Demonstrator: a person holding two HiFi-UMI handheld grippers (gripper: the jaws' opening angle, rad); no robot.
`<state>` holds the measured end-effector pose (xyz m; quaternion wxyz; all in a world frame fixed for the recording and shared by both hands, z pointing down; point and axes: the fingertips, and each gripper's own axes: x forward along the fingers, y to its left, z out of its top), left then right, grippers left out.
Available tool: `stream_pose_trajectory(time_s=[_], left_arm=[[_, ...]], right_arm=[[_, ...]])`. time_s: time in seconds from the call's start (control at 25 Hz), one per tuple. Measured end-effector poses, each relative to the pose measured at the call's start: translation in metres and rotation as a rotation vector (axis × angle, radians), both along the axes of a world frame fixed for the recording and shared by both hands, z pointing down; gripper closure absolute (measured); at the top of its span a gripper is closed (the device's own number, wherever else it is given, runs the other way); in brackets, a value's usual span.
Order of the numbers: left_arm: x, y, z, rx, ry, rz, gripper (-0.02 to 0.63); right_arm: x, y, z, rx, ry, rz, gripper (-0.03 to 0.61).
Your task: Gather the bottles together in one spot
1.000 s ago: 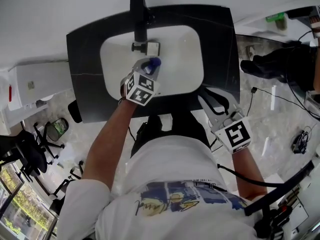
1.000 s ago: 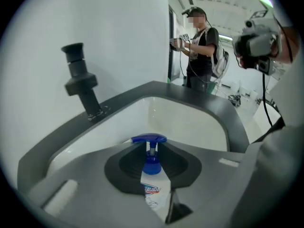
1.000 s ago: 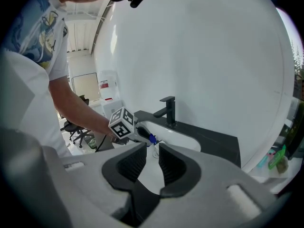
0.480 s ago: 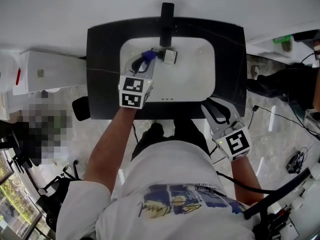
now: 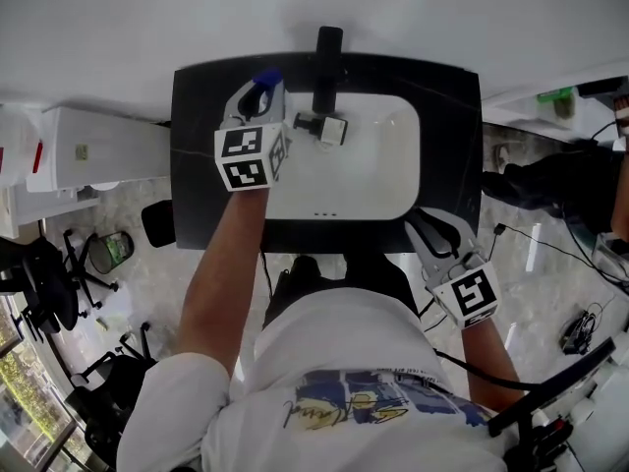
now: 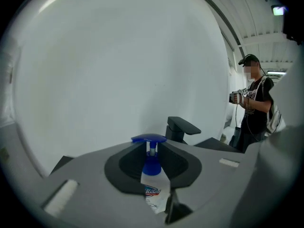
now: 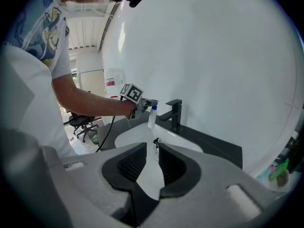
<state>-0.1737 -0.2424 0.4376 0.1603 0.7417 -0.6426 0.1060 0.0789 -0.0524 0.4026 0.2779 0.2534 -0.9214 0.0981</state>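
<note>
- The bottle (image 6: 153, 186) is white with a printed label and a blue pump head. It stands upright between the jaws of the left gripper (image 6: 153, 150).
- The left gripper's pads are closed part way and press on the bottle just under the pump, so the bottle is held.
- In the head view the bottle sits over the back left part of the black counter (image 5: 192, 146). It is just left of the black faucet (image 5: 328, 57) and beside the rim of the white basin (image 5: 393, 175).
- The right gripper view shows the bottle upright near the faucet, at the far side of the basin.
- The right gripper (image 5: 430, 226) is at the counter's front right corner, well apart from the bottle.
- Its jaws stand a little apart with nothing pressed between them.
- A small dark-topped thing shows in that gap against the basin. It is too small to tell what it is.
- The person holding both grippers wears a white shirt (image 5: 344, 401) with a blue print.
- A second person (image 6: 251, 113), in dark clothes and a cap, stands at the right edge of the left gripper view with both hands raised to chest height.
- On the floor left of the counter are a pale box-shaped unit (image 5: 98, 146) and a black office chair (image 5: 44, 298).
</note>
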Motion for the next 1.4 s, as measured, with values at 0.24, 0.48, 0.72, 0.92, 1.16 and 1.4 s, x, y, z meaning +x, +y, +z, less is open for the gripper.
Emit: stream_pose_trajectory(time_s=[0.24, 0.48, 0.72, 0.92, 1.16, 1.4], left_arm=[[-0.027, -0.037, -0.007, 0.061, 0.012, -0.115, 0.54], [-0.048, -0.072, 0.003, 0.113, 0.018, -0.257, 0.54], [-0.061, -0.083, 0.0, 0.185, 0.037, -0.355, 0.54], [-0.058, -0.078, -0.001, 0.239, 0.034, -0.389, 0.54], [-0.048, -0.073, 0.0, 0.266, -0.005, -0.358, 0.535], [-0.045, -0.068, 0.004, 0.244, -0.028, -0.323, 0.526]], right_arm=[[0.013, -0.012, 0.003, -0.009, 0.019, -0.01, 0.5], [0.043, -0.033, 0.016, -0.04, 0.064, -0.028, 0.5], [0.062, -0.049, 0.018, -0.045, 0.09, -0.042, 0.499], [0.063, -0.054, 0.02, -0.053, 0.105, -0.073, 0.499], [0.06, -0.054, 0.024, -0.063, 0.09, -0.081, 0.5], [0.053, -0.051, 0.023, -0.061, 0.072, -0.074, 0.499]])
